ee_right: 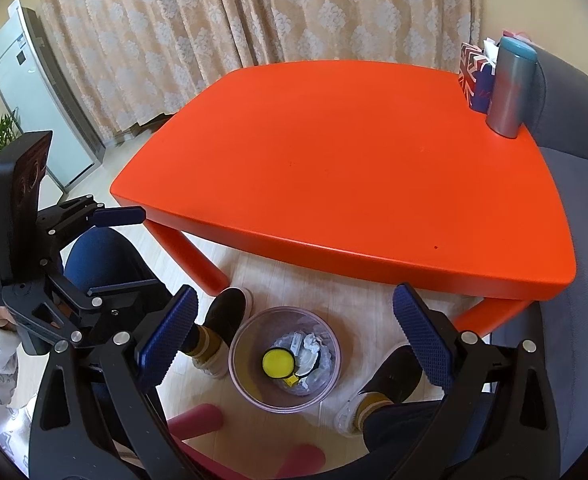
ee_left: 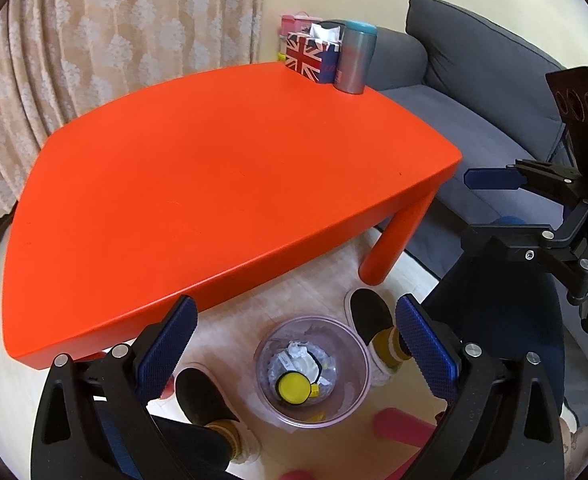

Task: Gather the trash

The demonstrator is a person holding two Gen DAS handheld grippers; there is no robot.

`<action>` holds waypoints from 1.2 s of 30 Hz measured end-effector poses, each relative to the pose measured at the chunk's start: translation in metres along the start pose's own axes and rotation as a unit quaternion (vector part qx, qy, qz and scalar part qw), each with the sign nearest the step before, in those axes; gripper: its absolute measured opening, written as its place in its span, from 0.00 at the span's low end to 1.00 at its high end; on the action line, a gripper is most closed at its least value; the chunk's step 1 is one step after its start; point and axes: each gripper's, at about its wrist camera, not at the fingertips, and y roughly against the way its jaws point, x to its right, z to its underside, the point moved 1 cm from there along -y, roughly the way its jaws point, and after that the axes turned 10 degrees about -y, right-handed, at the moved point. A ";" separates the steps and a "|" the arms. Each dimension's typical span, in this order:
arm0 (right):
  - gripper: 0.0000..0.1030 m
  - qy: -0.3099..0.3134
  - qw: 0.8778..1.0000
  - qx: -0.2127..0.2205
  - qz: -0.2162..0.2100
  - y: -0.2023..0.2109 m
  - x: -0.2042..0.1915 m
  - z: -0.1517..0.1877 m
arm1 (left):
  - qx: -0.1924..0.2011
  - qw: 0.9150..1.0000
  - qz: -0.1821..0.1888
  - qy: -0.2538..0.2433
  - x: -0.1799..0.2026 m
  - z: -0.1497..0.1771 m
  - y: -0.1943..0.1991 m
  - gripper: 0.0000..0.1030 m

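Jaws of the left gripper (ee_left: pixel 294 340) stand wide apart, empty, directly above the clear trash bin (ee_left: pixel 312 372) on the floor, where a yellow-lidded item (ee_left: pixel 294 387) lies among crumpled paper. Beside it, the right gripper (ee_right: pixel 294 322) gapes equally wide over the same bin, holding nothing.

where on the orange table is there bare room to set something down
Nearly all of the orange table is bare, from the near edge back to the curtain side. Only the far corner by the grey sofa is taken, by the Union Jack tissue box and the grey tumbler close together.
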 end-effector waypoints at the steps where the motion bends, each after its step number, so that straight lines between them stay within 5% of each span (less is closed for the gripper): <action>1: 0.94 -0.001 1.000 0.001 0.001 0.001 0.000 -0.002 | 0.001 1.000 -0.001 0.001 -0.001 -0.001 0.001 0.93; 21: 0.96 0.008 0.999 0.047 0.016 0.024 -0.011 -0.071 | 0.045 0.997 -0.057 0.027 -0.050 -0.041 0.044 0.93; 36: 0.96 0.006 0.997 0.056 0.046 0.003 0.004 -0.130 | 0.062 0.994 -0.081 0.050 -0.096 -0.075 0.048 0.93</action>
